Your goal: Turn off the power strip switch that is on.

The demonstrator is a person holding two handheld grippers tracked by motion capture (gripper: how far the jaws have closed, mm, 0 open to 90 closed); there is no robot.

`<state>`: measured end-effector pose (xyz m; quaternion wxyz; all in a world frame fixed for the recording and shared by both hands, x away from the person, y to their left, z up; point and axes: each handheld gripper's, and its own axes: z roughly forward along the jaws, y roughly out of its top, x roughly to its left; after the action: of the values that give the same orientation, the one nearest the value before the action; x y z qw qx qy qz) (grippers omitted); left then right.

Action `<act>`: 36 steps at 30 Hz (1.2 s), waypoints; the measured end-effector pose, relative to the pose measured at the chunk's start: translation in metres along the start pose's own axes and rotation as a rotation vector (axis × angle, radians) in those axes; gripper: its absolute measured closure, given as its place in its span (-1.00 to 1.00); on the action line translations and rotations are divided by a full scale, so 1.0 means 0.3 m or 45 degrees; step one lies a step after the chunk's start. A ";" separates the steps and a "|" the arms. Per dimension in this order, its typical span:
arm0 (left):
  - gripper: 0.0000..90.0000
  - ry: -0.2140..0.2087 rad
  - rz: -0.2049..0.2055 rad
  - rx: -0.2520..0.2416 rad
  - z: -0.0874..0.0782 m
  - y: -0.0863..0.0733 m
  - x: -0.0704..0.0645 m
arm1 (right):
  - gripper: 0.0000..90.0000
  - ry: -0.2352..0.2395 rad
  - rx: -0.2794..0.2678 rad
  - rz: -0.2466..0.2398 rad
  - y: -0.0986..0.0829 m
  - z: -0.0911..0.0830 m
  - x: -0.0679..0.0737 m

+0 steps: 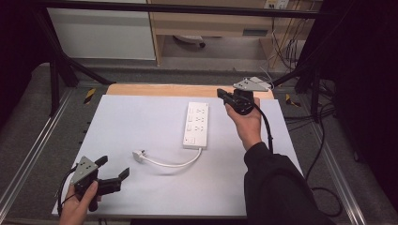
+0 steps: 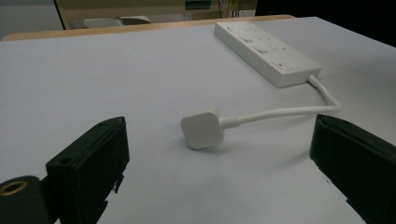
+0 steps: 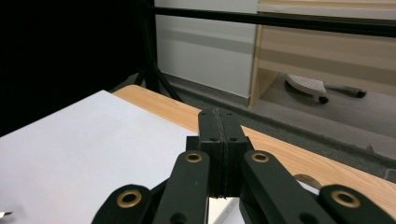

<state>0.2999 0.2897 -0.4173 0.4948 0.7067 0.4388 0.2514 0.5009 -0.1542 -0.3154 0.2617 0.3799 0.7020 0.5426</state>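
**Approach to the plug: left hand-held gripper spread, grasp not yet made**

The left hand-held gripper [image 1: 114,168] hovers at the near left of the bench [image 1: 141,117], jaws spread wide and aimed at the white plug [image 2: 202,129]. The plug lies flat, apart from both jaws, its cable [image 2: 280,112] curving back to the power strip [image 1: 196,124] at mid-bench. Judged step: pre-grasp. The next move calls for advancing until the jaws straddle the plug body, then closing. Farther off, the right hand-held gripper [image 1: 220,93] is raised beyond the strip, jaws pressed together, empty.
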 end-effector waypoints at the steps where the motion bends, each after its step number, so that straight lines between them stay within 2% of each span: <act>1: -0.90 0.001 0.000 0.000 0.000 0.000 0.000 | 1.00 0.000 0.000 0.000 0.000 0.000 0.000; 9: -0.90 -0.004 0.005 0.000 0.001 0.001 0.001 | 1.00 -0.005 -0.002 0.019 -0.006 0.065 0.009; 17: -0.90 0.001 0.000 -0.002 0.001 0.000 0.002 | 1.00 -0.004 0.029 0.027 -0.034 0.147 0.024; 27: -0.90 -0.001 -0.003 -0.002 0.002 -0.001 0.005 | 1.00 -0.014 0.041 0.037 -0.051 0.195 0.000; 36: -0.90 -0.001 -0.002 -0.003 0.002 0.000 0.006 | 1.00 -0.031 0.079 0.010 -0.061 0.251 0.007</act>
<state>0.3011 0.2910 -0.4177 0.4961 0.7058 0.4388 0.2512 0.5539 -0.1123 -0.3534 0.2560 0.3972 0.7138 0.5169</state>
